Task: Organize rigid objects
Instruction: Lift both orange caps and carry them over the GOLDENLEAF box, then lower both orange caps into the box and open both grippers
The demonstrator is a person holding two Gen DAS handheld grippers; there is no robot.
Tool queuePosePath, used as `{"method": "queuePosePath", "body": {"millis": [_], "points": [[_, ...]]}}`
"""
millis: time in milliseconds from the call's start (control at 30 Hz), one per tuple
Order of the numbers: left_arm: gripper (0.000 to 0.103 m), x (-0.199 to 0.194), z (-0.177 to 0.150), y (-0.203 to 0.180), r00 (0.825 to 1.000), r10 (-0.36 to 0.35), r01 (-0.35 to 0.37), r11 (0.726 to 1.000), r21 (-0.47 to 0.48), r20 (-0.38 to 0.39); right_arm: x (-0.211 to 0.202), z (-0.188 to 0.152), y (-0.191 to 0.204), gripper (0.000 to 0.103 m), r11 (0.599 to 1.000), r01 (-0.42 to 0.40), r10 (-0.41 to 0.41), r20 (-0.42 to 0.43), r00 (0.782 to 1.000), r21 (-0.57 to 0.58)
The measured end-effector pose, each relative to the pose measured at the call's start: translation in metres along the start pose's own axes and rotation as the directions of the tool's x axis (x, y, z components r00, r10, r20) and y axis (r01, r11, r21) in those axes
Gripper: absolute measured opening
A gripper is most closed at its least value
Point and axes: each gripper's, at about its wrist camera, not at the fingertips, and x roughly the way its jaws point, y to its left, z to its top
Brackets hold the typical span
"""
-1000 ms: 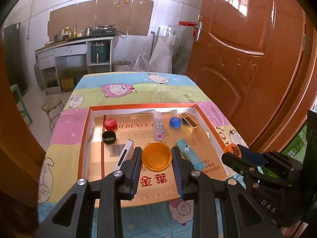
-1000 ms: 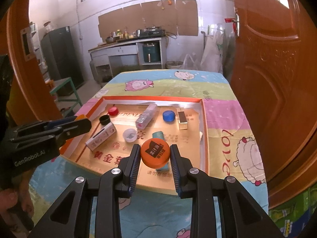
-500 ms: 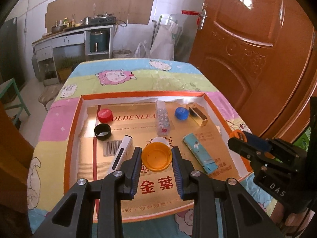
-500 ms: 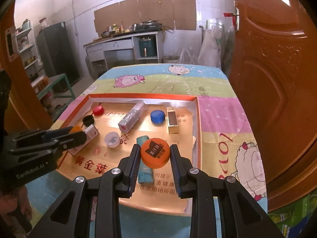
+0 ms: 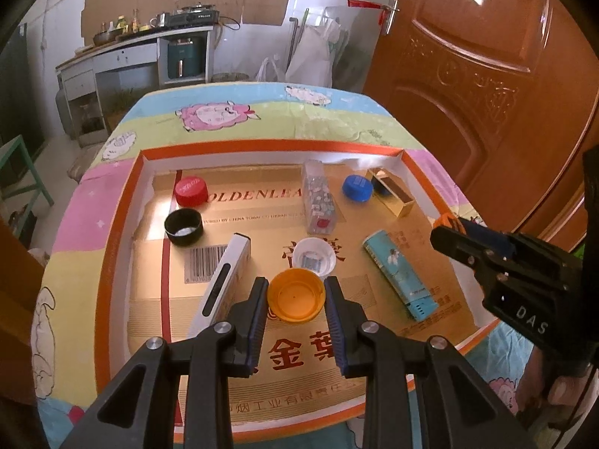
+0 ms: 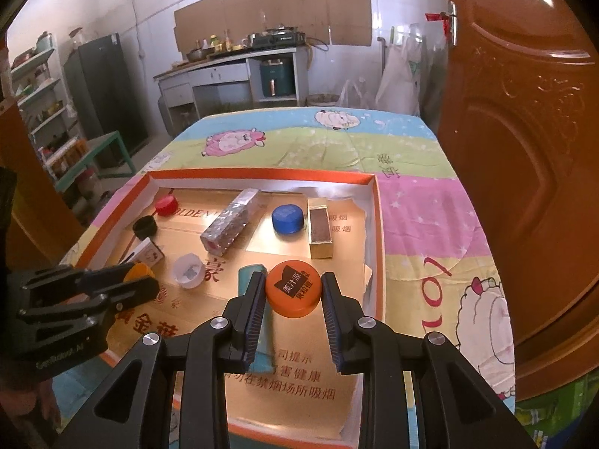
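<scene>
My left gripper (image 5: 296,295) is shut on a yellow-orange cap (image 5: 295,293), hollow side up, above the near middle of a shallow orange-rimmed cardboard tray (image 5: 123,202). My right gripper (image 6: 292,293) is shut on a darker orange cap (image 6: 294,292) with black print, held over the tray's near right part (image 6: 376,209). In the tray lie a red cap (image 5: 191,190), a black cap (image 5: 183,226), a blue cap (image 5: 357,187), a white cap (image 5: 313,256), a clear box (image 5: 318,202), a gold box (image 5: 391,196), a white box (image 5: 224,277) and a teal box (image 5: 398,275).
The tray rests on a table with a pastel sheep-print cloth (image 5: 224,112). A brown door (image 5: 486,75) stands close on the right. Kitchen counter (image 6: 232,63) and shelves (image 6: 41,97) stand far behind. A person's hand (image 5: 561,389) holds the right gripper's handle.
Both grippers have come down and forward over the tray, each still shut on its cap. The tray's objects look larger and have not shifted.
</scene>
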Motion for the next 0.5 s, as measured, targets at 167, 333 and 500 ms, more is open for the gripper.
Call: {"method": "queuePosePath", "body": {"millis": [167, 333, 500], "points": [[0.031, 0.008, -0.002, 0.002, 1.0, 0.001, -0.001, 1.0, 0.002, -0.018, 0.011, 0.002, -0.002, 0.031, 1.0, 0.004, -0.004, -0.014, 1.0, 0.002], [0.031, 0.014, -0.003, 0.004, 0.999, 0.002, -0.002, 1.0, 0.001, -0.032, 0.019, 0.003, -0.003, 0.031, 1.0, 0.009, -0.009, -0.026, 1.0, 0.001], [0.031, 0.017, -0.003, 0.004, 0.999, 0.003, -0.003, 1.0, 0.004, -0.036, 0.024, 0.004, -0.003, 0.031, 1.0, 0.01, -0.01, -0.034, 0.999, -0.001]]}}
